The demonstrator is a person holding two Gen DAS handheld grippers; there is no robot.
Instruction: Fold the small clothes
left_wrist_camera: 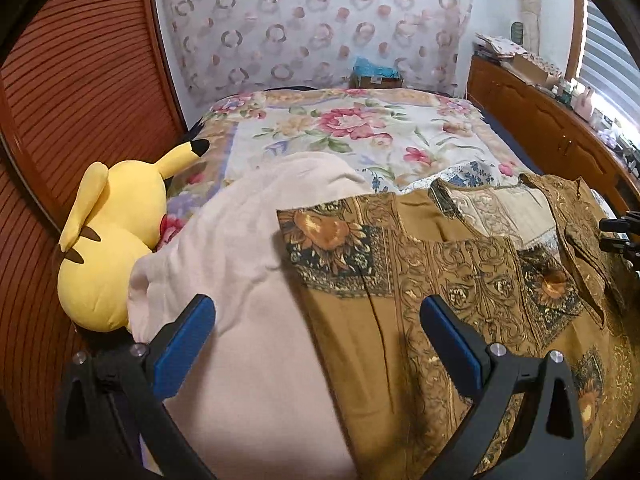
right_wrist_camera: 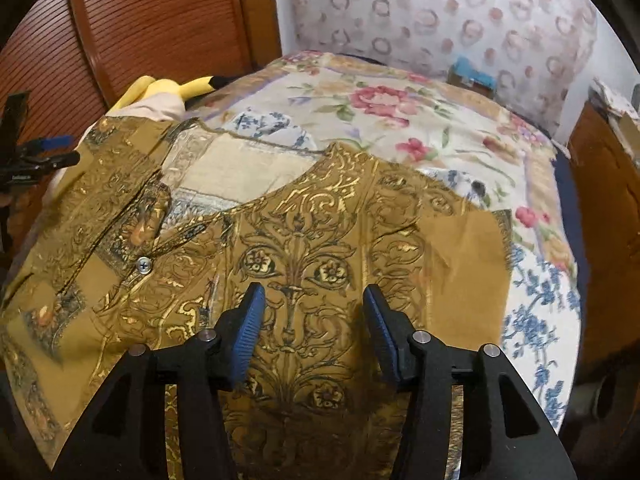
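The mustard-brown, gold-scroll-printed cotton shirt (right_wrist_camera: 304,248) lies spread flat and unfolded on the near end of the floral bedspread (left_wrist_camera: 360,128), while the left gripper (left_wrist_camera: 316,320) and right gripper (right_wrist_camera: 312,312) hover over it, jaws wide and empty, so folding seems barely begun.

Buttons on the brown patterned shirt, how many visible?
1. A single silver button sits on the placket of the brown patterned shirt, below the open neckline, left of the right hand-held gripper. Others may be hidden by folds.
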